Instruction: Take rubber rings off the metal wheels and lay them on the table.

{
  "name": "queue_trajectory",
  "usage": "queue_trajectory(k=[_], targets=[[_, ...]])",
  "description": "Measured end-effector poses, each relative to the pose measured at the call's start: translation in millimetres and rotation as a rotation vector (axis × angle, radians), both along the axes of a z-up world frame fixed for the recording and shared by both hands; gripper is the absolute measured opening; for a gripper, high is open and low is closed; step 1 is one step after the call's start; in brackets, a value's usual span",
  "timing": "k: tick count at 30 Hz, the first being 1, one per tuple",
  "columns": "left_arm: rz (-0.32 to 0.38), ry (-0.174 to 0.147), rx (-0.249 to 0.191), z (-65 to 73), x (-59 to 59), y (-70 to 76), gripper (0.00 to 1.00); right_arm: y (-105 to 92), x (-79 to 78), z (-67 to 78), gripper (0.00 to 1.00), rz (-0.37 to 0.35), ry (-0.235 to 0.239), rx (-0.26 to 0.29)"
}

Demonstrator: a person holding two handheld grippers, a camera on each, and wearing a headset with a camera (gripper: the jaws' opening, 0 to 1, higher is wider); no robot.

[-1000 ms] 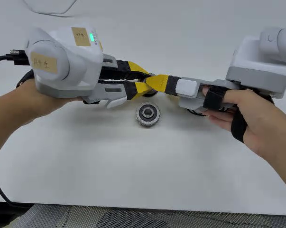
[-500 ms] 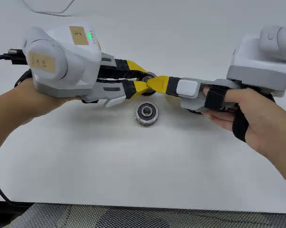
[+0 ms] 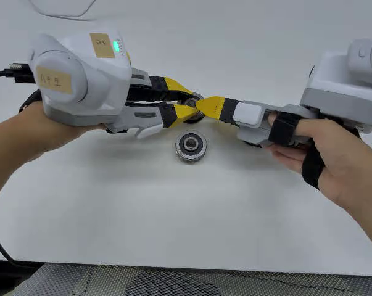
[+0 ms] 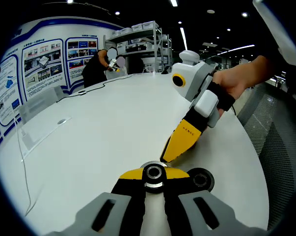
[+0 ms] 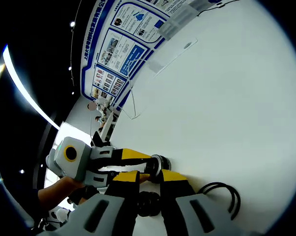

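My left tongs point(image 3: 187, 105) are clenched on a metal wheel point(image 4: 153, 175). My right tongs point(image 3: 204, 108) reach in from 3 o'clock with their yellow tips at its rim, but I cannot tell whether they pinch anything. A second wheel point(image 3: 191, 147), wearing its black ring, lies on the surface point(image 3: 173, 203) at 6 o'clock of the held one, and loose black rubber rings point(image 5: 220, 195) lie by my right tongs.

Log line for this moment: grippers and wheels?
left gripper: shut on metal wheel | right gripper: tips at that wheel, grip unclear | second wheel: lying on table
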State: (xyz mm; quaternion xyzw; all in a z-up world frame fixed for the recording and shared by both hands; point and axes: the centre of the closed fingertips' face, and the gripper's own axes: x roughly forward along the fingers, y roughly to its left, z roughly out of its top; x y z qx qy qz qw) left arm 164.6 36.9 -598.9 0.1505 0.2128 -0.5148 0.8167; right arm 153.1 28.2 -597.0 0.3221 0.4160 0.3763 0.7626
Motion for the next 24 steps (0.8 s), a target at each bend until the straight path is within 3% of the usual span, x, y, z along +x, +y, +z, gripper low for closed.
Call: queue_trajectory(k=[6, 13, 24], targets=[[0.0, 0.001, -0.001, -0.3, 0.2, -0.1, 0.12, -2.4, -1.6, -6.6, 0.22, 0.004, -0.001, -0.035], [-0.001, -0.001, -0.001, -0.5, 0.1, -0.3, 0.12, 4.0, -0.7, -5.2, 0.24, -0.004, 0.02, 0.009], [-0.003, -0.002, 0.001, -0.6, -0.1, -0.5, 0.12, 2.9, -2.7, -7.6, 0.23, -0.008, 0.056, 0.009]])
